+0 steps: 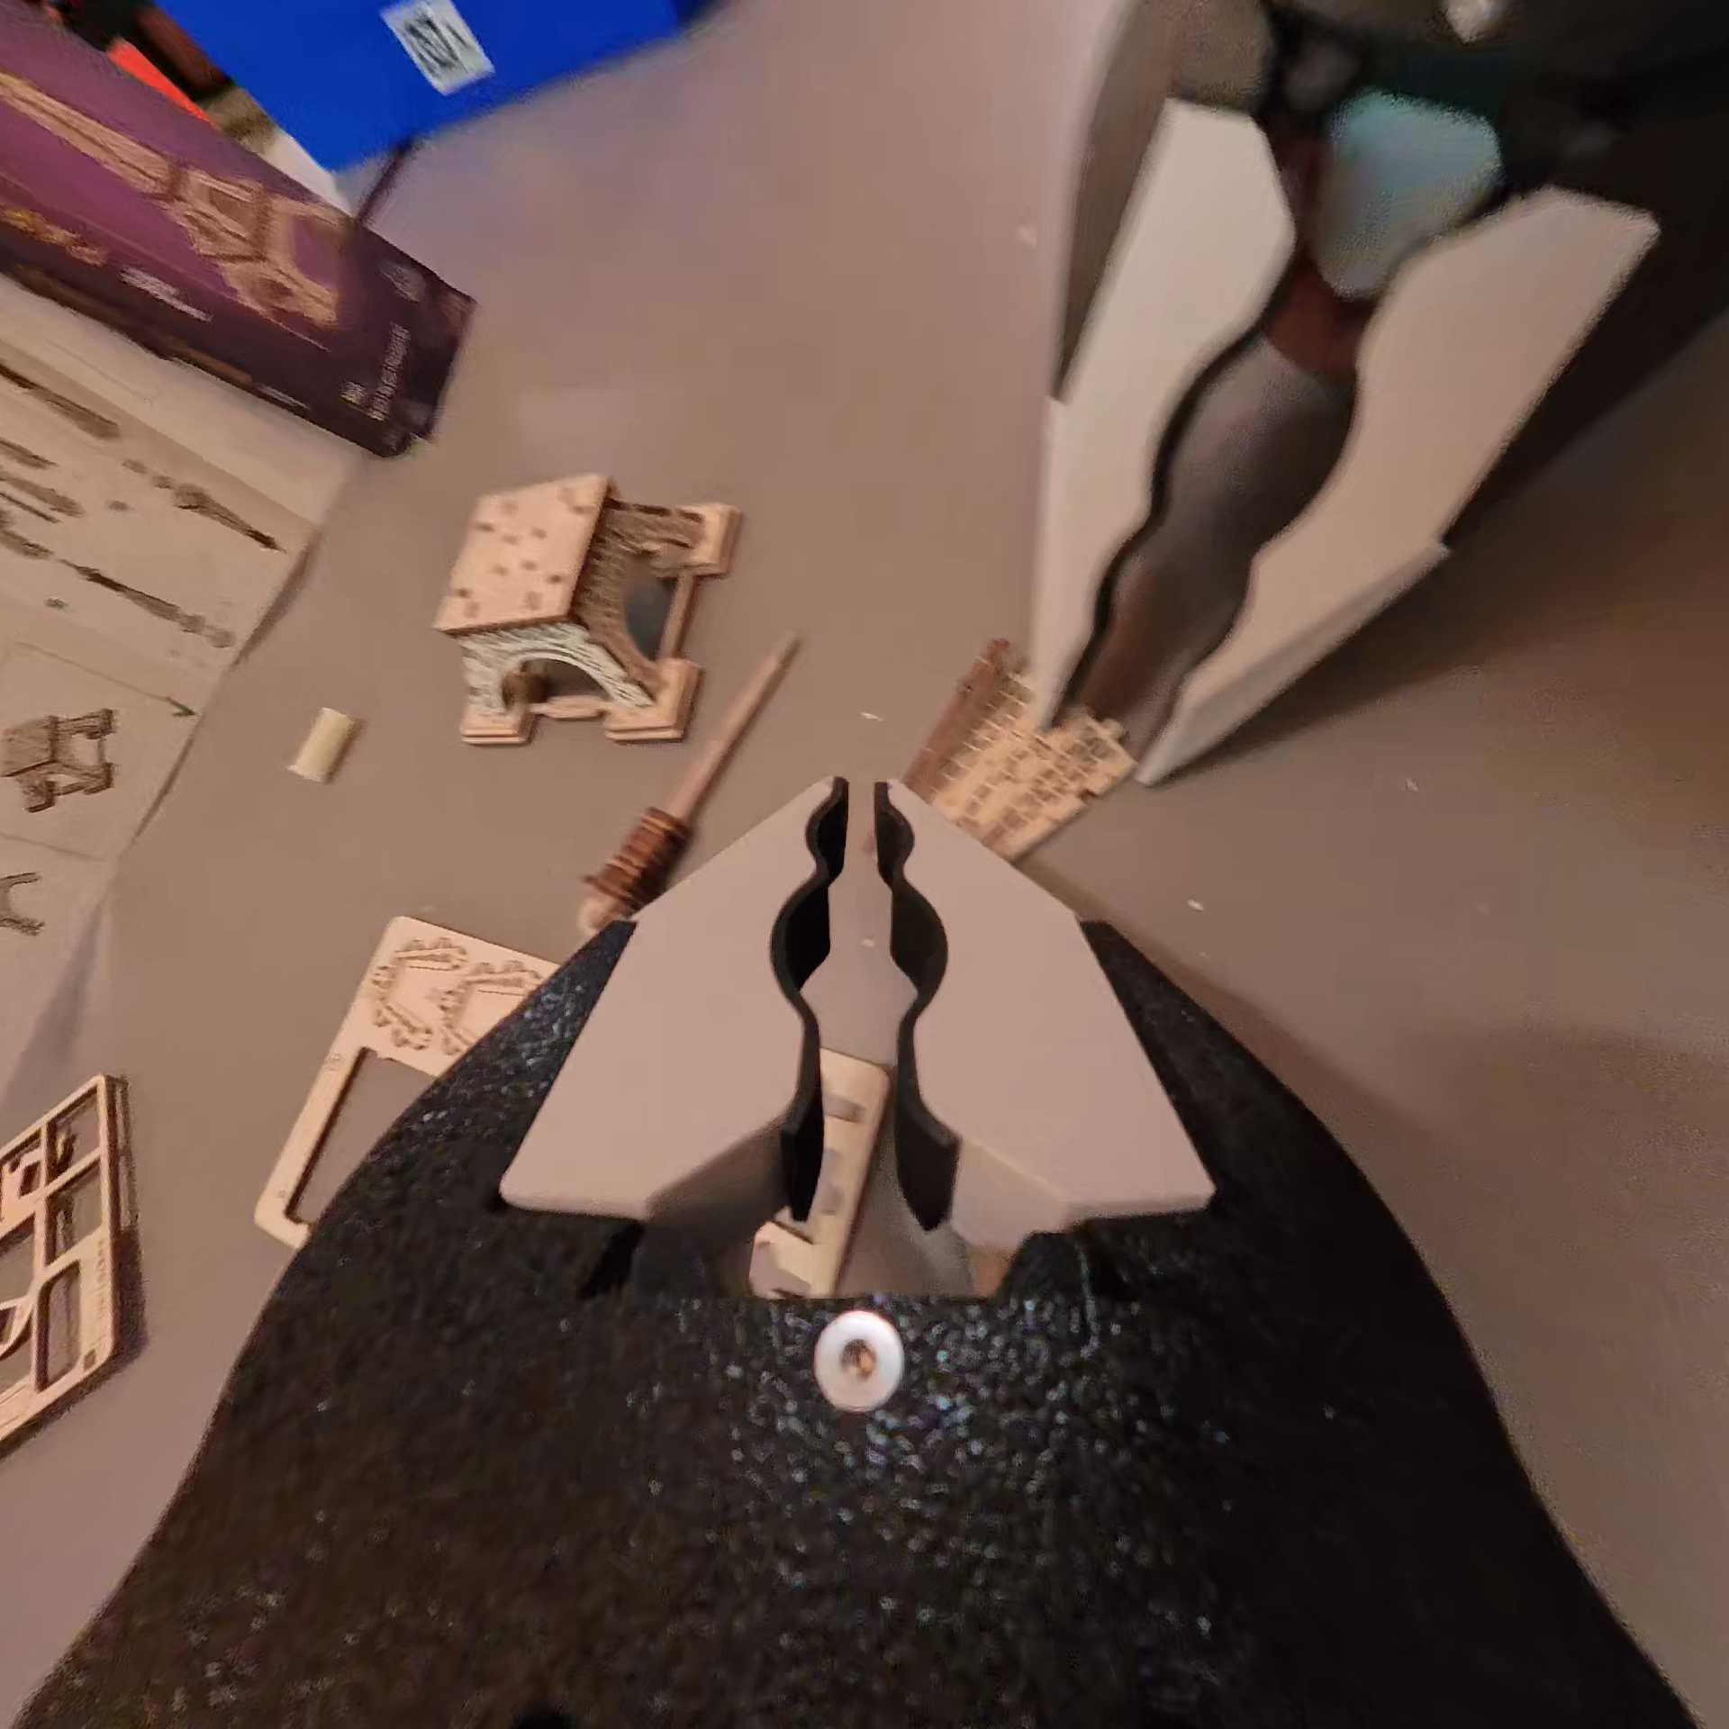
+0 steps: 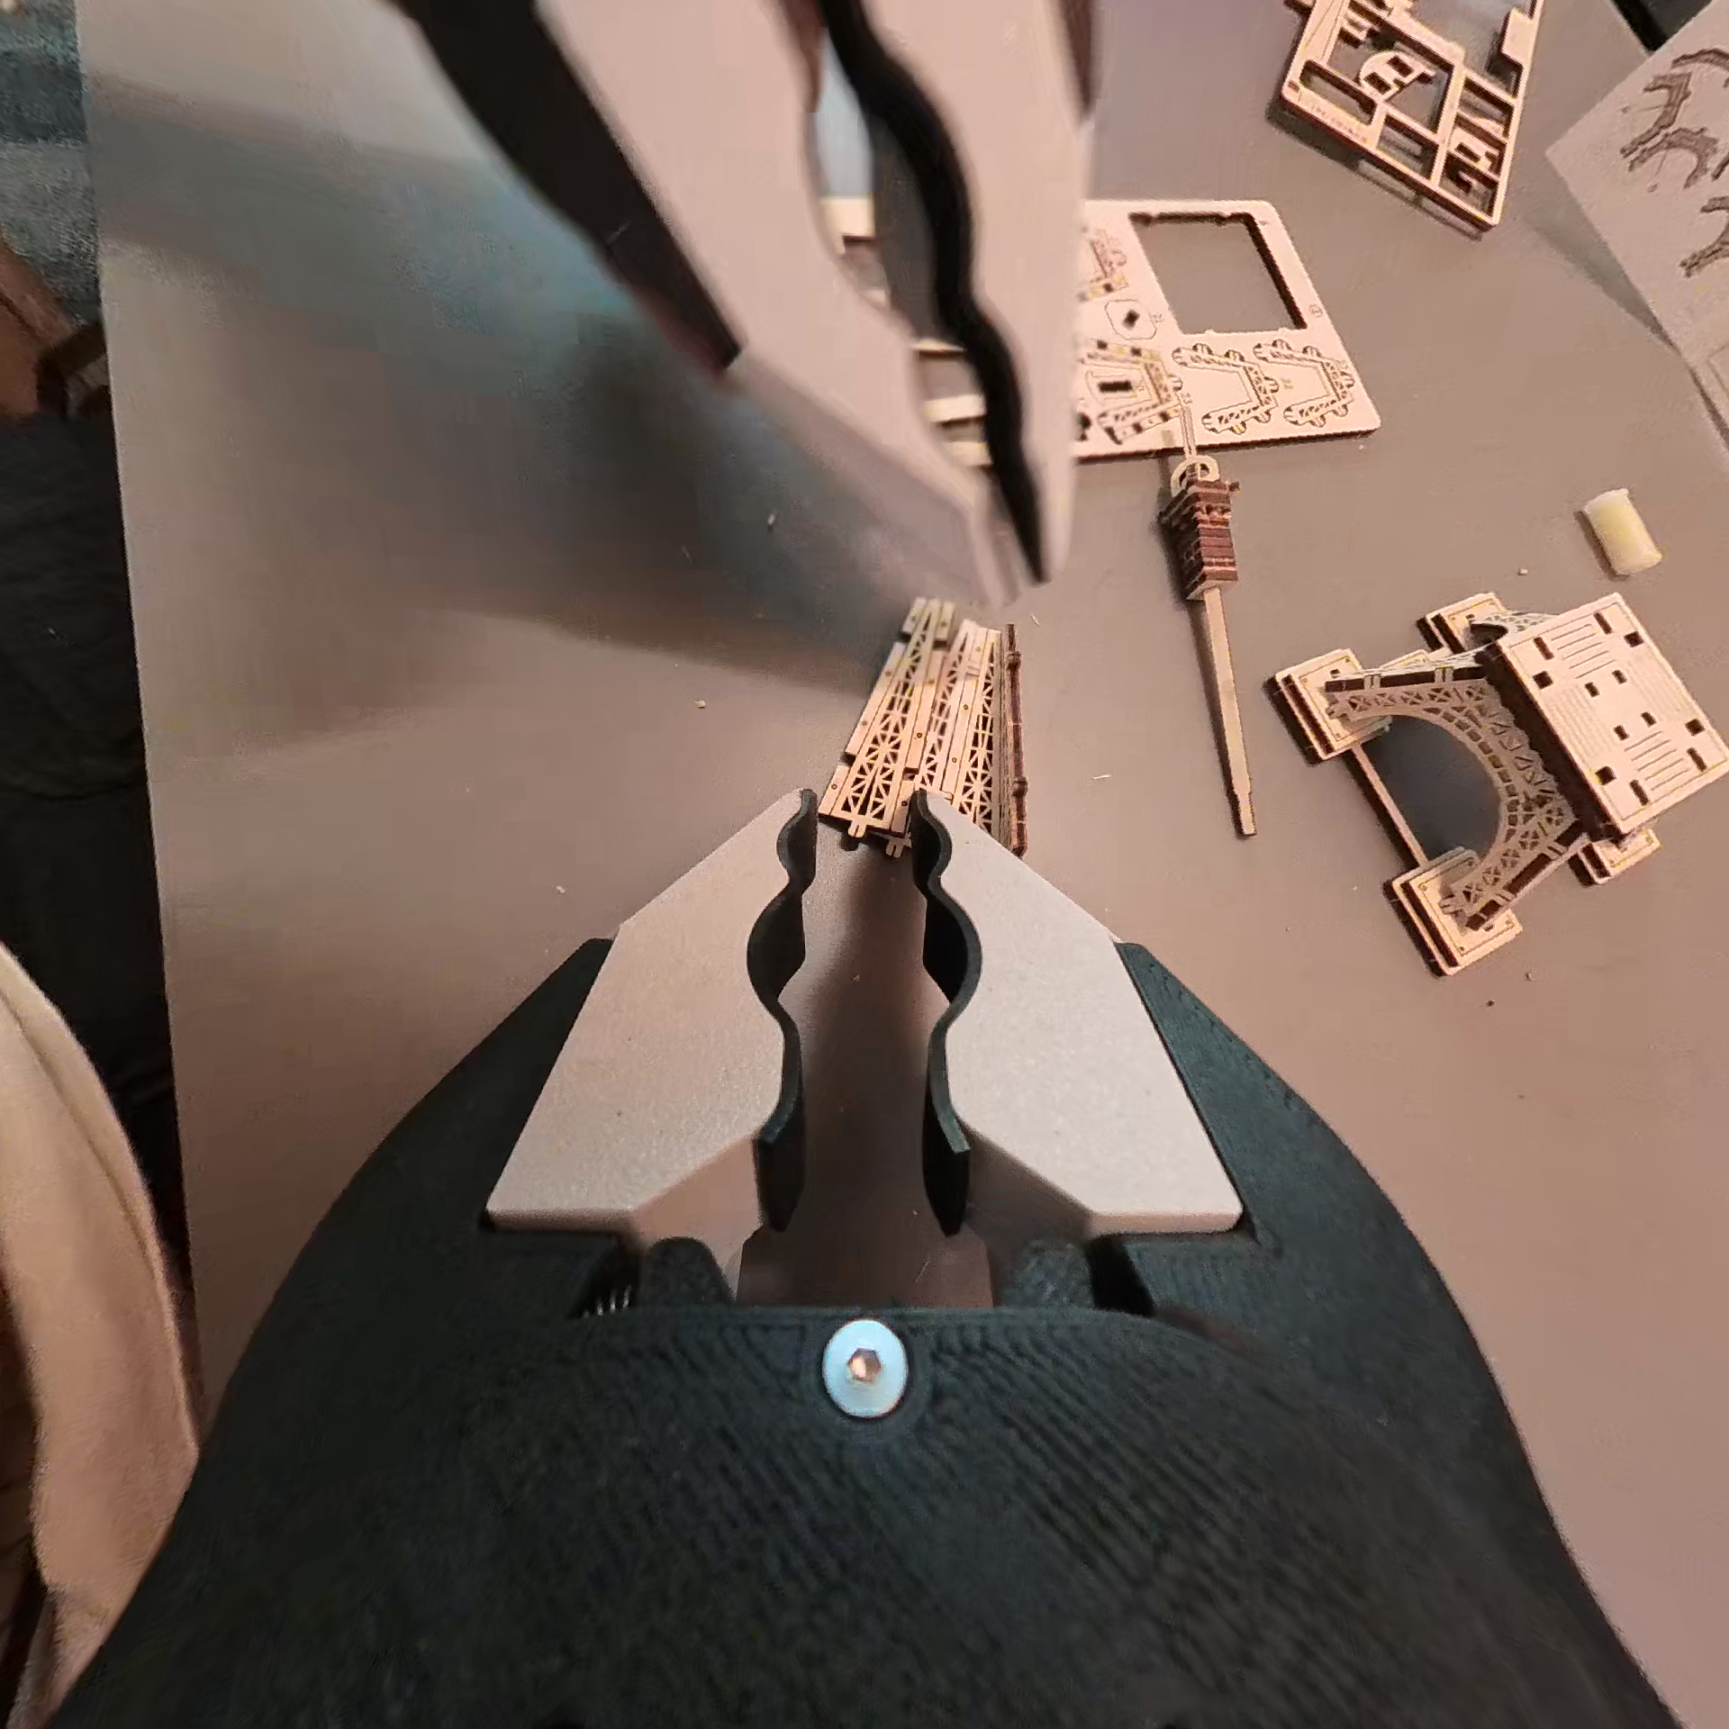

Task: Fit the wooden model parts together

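Note:
Several flat wooden lattice strips (image 2: 936, 739) lie stacked on the grey table. My right gripper (image 2: 861, 814) is open and empty, its tips right at the near end of the stack. In the left wrist view the right gripper (image 1: 1109, 744) stands tip-down on the lattice strips (image 1: 1020, 777). My left gripper (image 1: 861, 795) is shut with nothing in it and hovers above the table; it shows blurred in the right wrist view (image 2: 1024, 571), above the stack's far end. An arched tower base (image 1: 571, 627) (image 2: 1516, 748) and a spire rod with dark rings (image 1: 692, 795) (image 2: 1207, 599) lie apart beside them.
A small cream cylinder (image 1: 323, 744) (image 2: 1623, 543) lies near the base. Punched wooden sheets (image 1: 421, 992) (image 2: 1216, 327) and a frame sheet (image 1: 56, 1244) (image 2: 1403, 94) lie flat. A purple box (image 1: 215, 271), instruction paper (image 1: 94, 561) and a blue bin (image 1: 421, 56) sit farther off. A beige sleeve (image 2: 75, 1310) is beside my right gripper. About 5 centimeters separates my left fingertips from my right.

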The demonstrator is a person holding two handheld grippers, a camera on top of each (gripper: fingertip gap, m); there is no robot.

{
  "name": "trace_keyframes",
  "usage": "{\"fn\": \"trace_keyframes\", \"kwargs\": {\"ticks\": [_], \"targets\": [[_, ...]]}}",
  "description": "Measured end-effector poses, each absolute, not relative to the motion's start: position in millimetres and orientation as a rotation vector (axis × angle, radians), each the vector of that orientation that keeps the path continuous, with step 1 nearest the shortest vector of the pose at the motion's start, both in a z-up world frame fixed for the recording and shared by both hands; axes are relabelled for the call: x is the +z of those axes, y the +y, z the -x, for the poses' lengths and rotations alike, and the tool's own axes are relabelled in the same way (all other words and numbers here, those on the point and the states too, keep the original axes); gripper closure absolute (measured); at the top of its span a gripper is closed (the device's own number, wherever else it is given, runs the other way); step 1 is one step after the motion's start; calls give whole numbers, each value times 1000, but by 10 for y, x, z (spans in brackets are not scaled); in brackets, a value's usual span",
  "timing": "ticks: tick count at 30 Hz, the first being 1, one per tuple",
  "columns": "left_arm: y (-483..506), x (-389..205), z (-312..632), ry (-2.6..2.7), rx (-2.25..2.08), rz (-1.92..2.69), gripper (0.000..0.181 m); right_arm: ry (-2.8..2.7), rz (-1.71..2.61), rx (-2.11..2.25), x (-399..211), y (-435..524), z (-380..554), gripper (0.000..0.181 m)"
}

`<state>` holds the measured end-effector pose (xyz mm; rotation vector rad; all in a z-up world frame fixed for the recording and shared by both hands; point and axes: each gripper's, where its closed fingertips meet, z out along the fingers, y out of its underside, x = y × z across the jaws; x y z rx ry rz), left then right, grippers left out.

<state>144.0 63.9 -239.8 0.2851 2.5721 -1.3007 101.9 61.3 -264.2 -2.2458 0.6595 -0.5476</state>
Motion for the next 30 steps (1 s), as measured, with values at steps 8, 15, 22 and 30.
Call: {"fn": "trace_keyframes", "kwargs": {"ticks": [8, 15, 22, 30], "targets": [[516, -2544, -1489, 2924, -1207, -467, 173, 456, 2332, -533, -2642, 558, -1014, 163], [542, -2605, -1440, 2960, -1148, -301, 181, 496, 2331, -538, -2647, 551, -1012, 163], [589, -2602, -1425, 2896, -1190, 253, 181, 536, 2297, -538, -2650, 556, -1002, 164], [599, -2598, -1431, 2814, -1226, 332, 181, 489, 2324, -517, -2650, 548, -987, 164]]}}
